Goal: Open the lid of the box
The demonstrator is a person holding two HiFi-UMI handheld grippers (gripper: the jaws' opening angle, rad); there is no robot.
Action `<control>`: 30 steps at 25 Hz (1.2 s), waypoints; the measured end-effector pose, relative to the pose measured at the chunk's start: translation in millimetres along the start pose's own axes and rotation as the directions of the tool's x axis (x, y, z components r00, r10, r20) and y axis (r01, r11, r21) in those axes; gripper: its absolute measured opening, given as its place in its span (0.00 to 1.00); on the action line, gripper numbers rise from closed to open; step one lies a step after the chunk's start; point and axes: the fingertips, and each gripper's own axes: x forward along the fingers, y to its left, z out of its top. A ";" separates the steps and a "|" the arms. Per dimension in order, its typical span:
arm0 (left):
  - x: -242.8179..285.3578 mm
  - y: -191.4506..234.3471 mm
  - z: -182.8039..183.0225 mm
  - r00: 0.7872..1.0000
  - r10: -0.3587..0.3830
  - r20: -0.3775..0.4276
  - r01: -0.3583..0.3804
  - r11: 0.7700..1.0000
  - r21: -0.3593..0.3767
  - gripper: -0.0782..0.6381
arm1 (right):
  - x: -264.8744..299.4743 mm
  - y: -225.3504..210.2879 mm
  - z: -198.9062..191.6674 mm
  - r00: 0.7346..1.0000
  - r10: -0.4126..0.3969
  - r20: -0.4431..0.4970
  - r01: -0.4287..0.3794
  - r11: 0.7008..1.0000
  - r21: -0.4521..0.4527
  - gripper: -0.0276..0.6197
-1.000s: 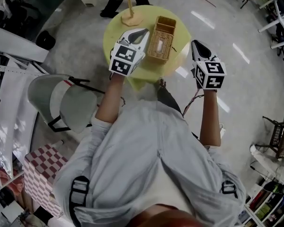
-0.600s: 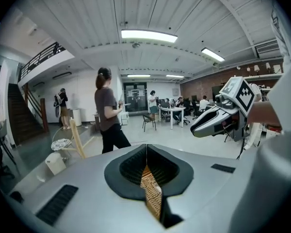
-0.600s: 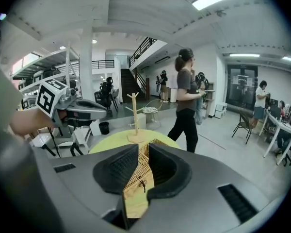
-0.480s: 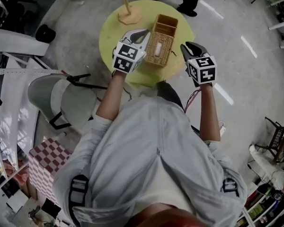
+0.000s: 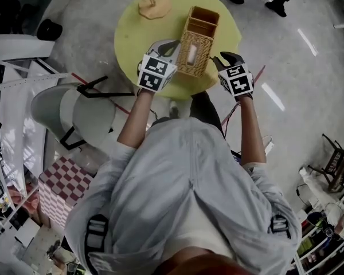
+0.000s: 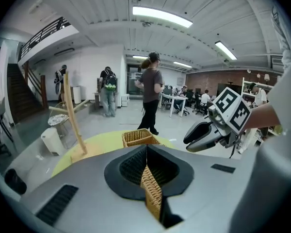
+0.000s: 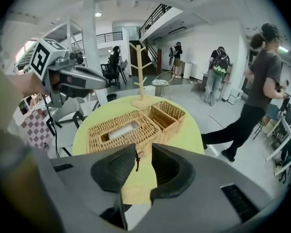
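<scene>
Fingers [image 6: 128, 166] of our left gripper [image 5: 171, 46] clench the left edge of the one wicker box [image 5: 198, 39] on the yellow table [image 5: 132, 39]; our right gripper [image 7: 143, 154], tilted down at its right, has just been opening, empty; one wooden stand [image 5: 153, 7] far left.

shirt [image 5: 178, 171] — pale grey, short sleeves | left tongs [image 6: 146, 153], right tongs [image 7: 143, 152] — grey bodies, black pads | cubes [image 5: 156, 73]: black-white square markers

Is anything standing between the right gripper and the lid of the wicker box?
Nothing visible. The right gripper, jaws just opened and empty, faces the lid with only yellow table between them; the left gripper hovers beyond it.
</scene>
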 end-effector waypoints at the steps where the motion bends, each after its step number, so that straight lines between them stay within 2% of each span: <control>1: 2.1 -0.3 -3.8 1.000 0.003 -0.012 -0.003 1.000 -0.003 0.15 | 4.7 -0.2 -7.0 1.000 0.010 -0.022 -0.010 1.000 -0.003 0.24; 5: 1.9 3.8 -16.1 0.999 0.025 -0.039 -0.026 0.999 -0.024 0.15 | 20.5 3.6 -29.5 0.995 0.051 -0.083 -0.050 0.999 0.009 0.24; 11: -3.5 10.7 -32.5 0.997 0.036 -0.063 -0.039 0.998 -0.041 0.15 | 42.2 9.9 -43.8 0.990 0.078 -0.119 -0.076 0.997 0.020 0.24; 16: -9.0 8.1 -38.3 0.997 0.043 -0.064 -0.046 0.997 -0.057 0.15 | 46.2 10.6 -43.0 0.989 0.089 -0.115 -0.086 0.996 0.029 0.21; 20: -14.6 8.4 -39.1 0.998 0.046 -0.050 -0.049 0.997 -0.059 0.15 | 46.1 13.9 -43.9 0.989 0.090 -0.119 -0.089 0.996 0.008 0.10; 25: -27.9 14.1 -40.8 0.998 0.056 -0.038 -0.058 0.996 -0.061 0.15 | 35.4 17.4 -35.2 0.993 0.068 -0.102 -0.069 0.998 -0.006 0.09; 30: -42.2 19.2 -37.9 0.997 0.072 -0.015 -0.073 0.996 -0.059 0.15 | 18.4 22.0 -10.8 0.997 0.073 -0.025 -0.073 0.997 0.030 0.09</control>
